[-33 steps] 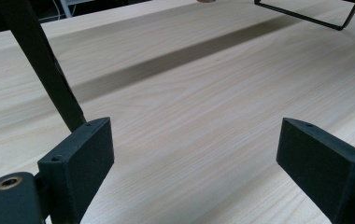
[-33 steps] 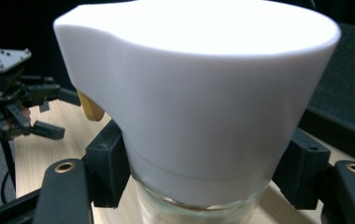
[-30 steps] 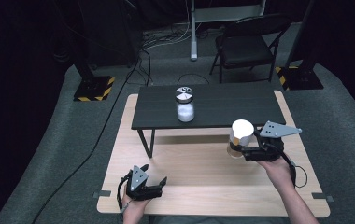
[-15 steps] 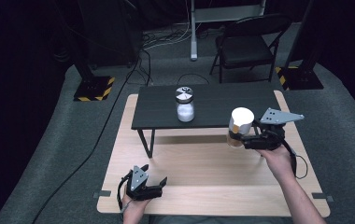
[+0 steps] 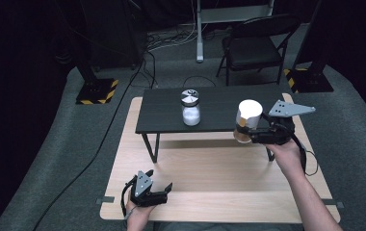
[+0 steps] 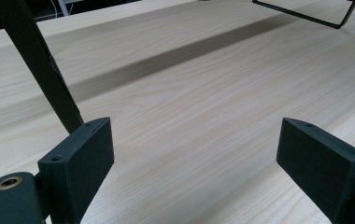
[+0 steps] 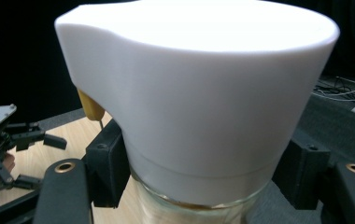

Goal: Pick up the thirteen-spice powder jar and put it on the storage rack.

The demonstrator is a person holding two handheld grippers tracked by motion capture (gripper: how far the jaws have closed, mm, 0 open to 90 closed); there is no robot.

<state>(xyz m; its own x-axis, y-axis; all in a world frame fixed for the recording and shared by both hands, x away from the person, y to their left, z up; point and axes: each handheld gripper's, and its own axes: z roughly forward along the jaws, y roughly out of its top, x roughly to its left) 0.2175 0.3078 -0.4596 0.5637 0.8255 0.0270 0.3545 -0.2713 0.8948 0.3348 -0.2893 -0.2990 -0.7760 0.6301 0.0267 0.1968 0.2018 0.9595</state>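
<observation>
- Right claw (image 5: 247, 135) clamped on the white-lidded jar (image 5: 246, 121), jaws gripping the glass just under the broad white lid (image 7: 199, 88), as the right claw's own view makes plain.
- Jar upright, long axis vertical, lid on top; carried in the air over the right end of the black desk (image 5: 219, 103), at its near edge.
- Gripped from the side, claw body level and reaching in from the right, hand (image 5: 287, 154) behind it.
- Second jar (image 5: 190, 107), with a patterned lid and white contents, upright on the black desk, to the left of the held jar and a little farther; well apart from it, with bare black top between.
- Left claw (image 5: 164, 192) apart and empty, resting low at the near left of the light wooden desk (image 5: 210, 168), nothing between its jaws but bare wood (image 6: 189, 121).
- Nearer hand by far: the right one, already holding the thing; left claw well apart, near and to the left.
- Judged relation for the coming move: black top directly below and just beyond the jar's base, so a setting-down would call for a short push to the far side, then a straight descent with the axis kept vertical.
- Risk, as a guess: base catching the desk's near edge if lowered too soon.
</observation>
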